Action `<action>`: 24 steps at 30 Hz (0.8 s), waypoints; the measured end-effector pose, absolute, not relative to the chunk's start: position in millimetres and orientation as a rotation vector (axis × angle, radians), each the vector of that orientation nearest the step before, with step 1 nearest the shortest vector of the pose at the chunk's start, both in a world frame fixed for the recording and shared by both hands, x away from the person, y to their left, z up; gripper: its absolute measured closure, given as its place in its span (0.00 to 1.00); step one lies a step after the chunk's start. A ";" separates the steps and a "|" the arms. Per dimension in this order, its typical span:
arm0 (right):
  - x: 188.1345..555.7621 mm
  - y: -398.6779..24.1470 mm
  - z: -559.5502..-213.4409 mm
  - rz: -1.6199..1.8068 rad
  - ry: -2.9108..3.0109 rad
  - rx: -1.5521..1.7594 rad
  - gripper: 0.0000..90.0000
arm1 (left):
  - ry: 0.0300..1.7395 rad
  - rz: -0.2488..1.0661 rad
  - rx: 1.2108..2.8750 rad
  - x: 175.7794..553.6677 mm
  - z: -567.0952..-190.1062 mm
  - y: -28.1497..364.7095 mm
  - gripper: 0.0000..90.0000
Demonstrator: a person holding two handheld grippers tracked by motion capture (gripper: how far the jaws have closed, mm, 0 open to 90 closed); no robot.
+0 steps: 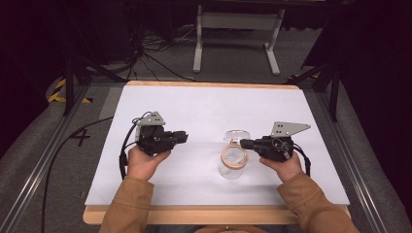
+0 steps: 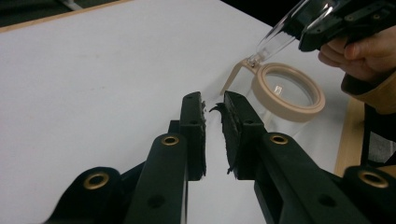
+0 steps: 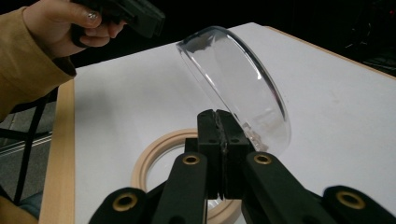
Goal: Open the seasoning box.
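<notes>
Lid-opening looks like the step: right tongs (image 3: 218, 122) clamped on the clear hinged lid (image 3: 238, 79), tilted up over the jar (image 1: 233, 162) mid-bench (image 1: 194, 107). Left tongs (image 2: 214, 109), slightly apart, idle beside the jar. Next: swing the lid fully back.

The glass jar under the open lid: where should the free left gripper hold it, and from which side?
Probably the clear wall just below the beige rim, from the left gripper's own side. The jar stands upright and the raised lid blocks the far side.
</notes>
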State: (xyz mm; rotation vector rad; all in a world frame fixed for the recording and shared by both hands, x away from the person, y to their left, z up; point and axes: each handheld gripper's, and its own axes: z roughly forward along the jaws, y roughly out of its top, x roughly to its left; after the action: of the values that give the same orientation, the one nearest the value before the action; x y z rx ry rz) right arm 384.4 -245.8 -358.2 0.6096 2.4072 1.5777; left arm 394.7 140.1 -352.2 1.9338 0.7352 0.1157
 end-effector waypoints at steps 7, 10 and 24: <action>396.1 -250.9 -361.5 1.564 2.375 0.679 1.00 | 0.765 0.096 1.950 394.8 -359.8 144.2 0.87; 400.0 -254.1 -363.0 1.556 2.365 0.704 1.00 | 0.762 0.108 1.953 395.6 -360.3 145.0 0.87; 395.2 -264.4 -354.5 1.553 2.347 0.680 0.99 | 0.751 0.119 1.958 394.9 -353.8 144.4 0.84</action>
State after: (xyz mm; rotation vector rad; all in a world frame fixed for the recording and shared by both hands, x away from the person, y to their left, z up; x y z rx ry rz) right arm 395.2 -264.4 -354.5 0.6798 2.3474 1.5527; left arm 394.9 144.4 -353.8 1.9584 0.7507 0.1192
